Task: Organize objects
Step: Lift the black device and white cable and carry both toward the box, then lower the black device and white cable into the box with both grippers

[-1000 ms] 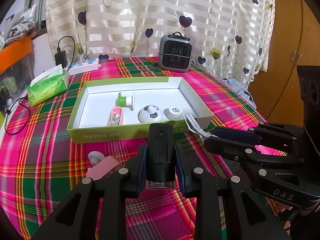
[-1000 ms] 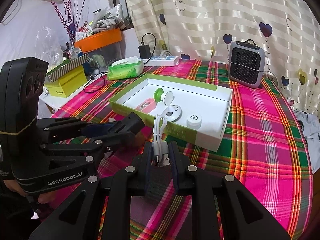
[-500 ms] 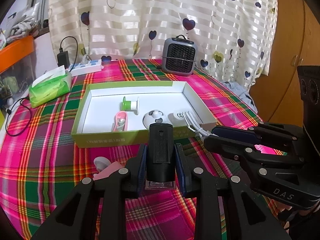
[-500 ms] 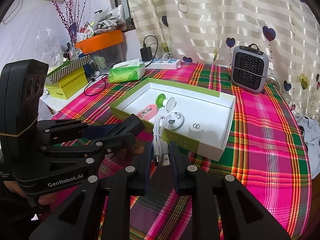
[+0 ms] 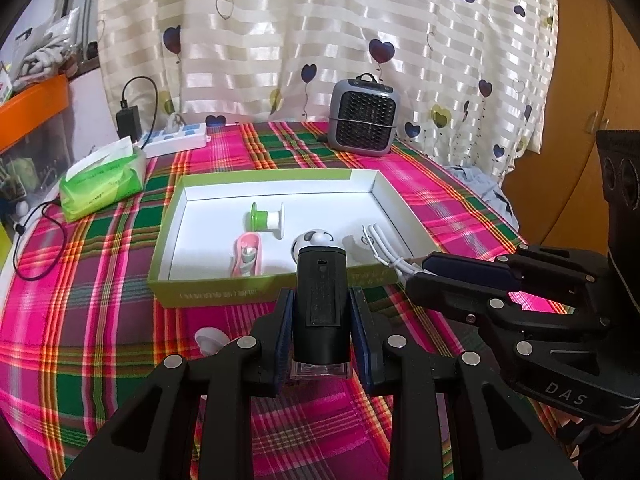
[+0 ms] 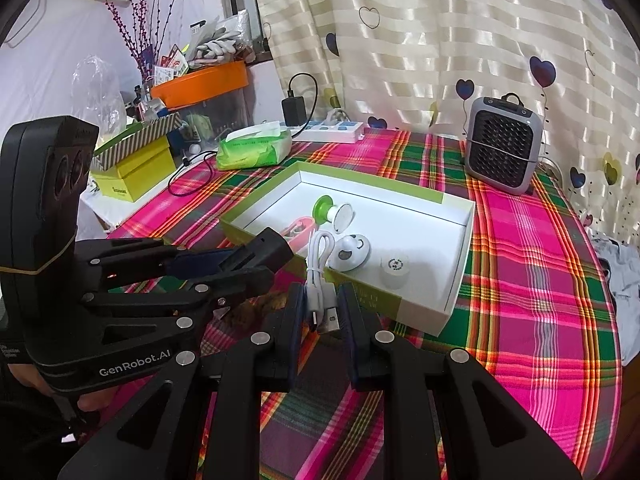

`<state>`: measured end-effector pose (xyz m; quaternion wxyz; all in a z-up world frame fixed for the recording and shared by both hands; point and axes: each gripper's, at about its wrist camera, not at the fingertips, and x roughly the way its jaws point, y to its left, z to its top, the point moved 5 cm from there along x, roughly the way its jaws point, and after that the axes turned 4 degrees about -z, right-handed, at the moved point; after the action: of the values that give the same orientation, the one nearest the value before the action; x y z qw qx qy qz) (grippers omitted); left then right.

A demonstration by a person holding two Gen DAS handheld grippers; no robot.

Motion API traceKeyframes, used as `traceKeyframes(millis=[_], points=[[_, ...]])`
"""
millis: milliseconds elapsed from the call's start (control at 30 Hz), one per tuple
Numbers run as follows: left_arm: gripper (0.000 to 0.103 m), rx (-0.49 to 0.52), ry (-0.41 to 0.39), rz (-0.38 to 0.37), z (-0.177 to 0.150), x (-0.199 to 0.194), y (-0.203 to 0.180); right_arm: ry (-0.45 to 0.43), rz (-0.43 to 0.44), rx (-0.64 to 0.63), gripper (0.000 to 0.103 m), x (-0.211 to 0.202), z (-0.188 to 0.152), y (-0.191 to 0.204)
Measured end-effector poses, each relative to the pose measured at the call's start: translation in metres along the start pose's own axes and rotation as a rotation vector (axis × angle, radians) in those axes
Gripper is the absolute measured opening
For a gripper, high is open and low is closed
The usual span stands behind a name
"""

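Observation:
My left gripper [image 5: 320, 312] is shut on a black oblong device [image 5: 320, 300], held above the plaid cloth just in front of the green-edged white box [image 5: 256, 292]. My right gripper [image 6: 322, 308] is shut on a coiled white USB cable [image 6: 318, 272], whose loop rises over the box's near wall [image 6: 424, 312]. Inside the box lie a green-and-white spool [image 5: 266, 218], a pink item [image 5: 247, 254], a round panda-faced piece [image 6: 350, 254] and a small white cap [image 6: 394, 270]. The two grippers sit side by side, the right gripper [image 5: 420, 274] to the right of the left.
A pink-and-white object [image 5: 210, 340] lies on the cloth left of my left gripper. Behind the box stand a grey heater [image 5: 364, 118], a green tissue pack [image 5: 104, 182] and a power strip [image 5: 174, 142]. A yellow box [image 6: 132, 172] sits off the table's left side.
Both views have drifted only slightly, with the box sitting a touch lower in the left view. Both grips are unchanged.

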<state>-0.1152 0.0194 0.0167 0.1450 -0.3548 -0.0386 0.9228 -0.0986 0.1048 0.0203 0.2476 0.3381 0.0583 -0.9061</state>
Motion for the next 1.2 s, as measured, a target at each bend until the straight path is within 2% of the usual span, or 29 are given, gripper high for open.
traceKeyframes(millis=[800, 1200], points=[[0.025, 0.001, 0.013, 0.038, 0.028, 0.027, 0.013, 0.008, -0.030, 0.016, 0.019, 0.029, 0.028, -0.024], [0.025, 0.004, 0.024, 0.043, 0.041, 0.049, 0.021, 0.044, -0.044, 0.034, 0.019, 0.057, 0.038, -0.039]])
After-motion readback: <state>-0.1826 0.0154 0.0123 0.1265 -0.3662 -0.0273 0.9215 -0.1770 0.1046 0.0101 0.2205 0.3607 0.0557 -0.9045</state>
